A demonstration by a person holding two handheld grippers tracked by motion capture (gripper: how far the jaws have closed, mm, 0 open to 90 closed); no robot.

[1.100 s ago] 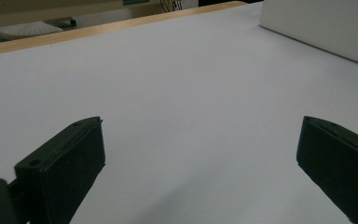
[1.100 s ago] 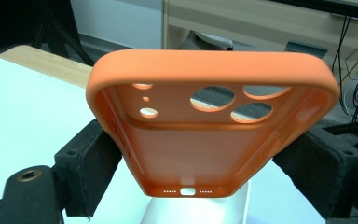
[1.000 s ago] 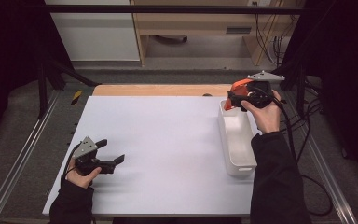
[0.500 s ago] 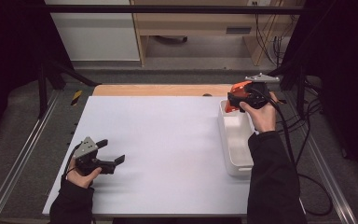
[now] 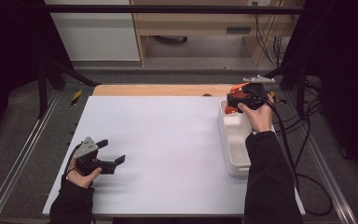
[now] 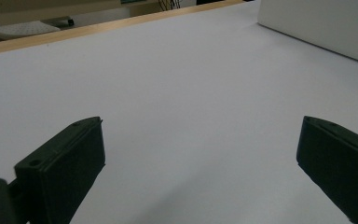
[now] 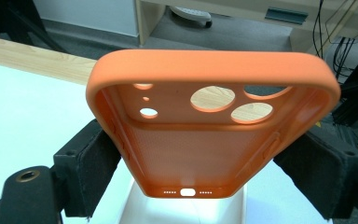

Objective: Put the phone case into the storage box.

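An orange phone case (image 7: pixel 209 126) stands between the jaws of my right gripper (image 7: pixel 205 158), its inside and camera cut-outs facing the camera. The black pads (image 7: pixel 91 163) press on its two long sides. In the high view that gripper (image 5: pixel 235 100) hovers over the far end of a white bin (image 5: pixel 235 144), with the case (image 5: pixel 231 110) pointing down toward the bin. My left gripper (image 5: pixel 112 151) rests low at the near left of the white table (image 5: pixel 168 140), jaws wide apart. Nothing lies between its pads (image 6: pixel 70 163); the left gripper (image 6: pixel 200 158) faces bare tabletop.
The bin (image 6: pixel 317 23) lies along the table's right side, with its near end by the person's right sleeve (image 5: pixel 270 182). A wooden strip (image 5: pixel 163 90) borders the far edge. Cables (image 5: pixel 289 126) trail off to the right, and metal rails (image 5: pixel 14 163) flank the table.
The right gripper with the orange case has sunk slightly toward the bin's far end. The left gripper has stayed where it was.
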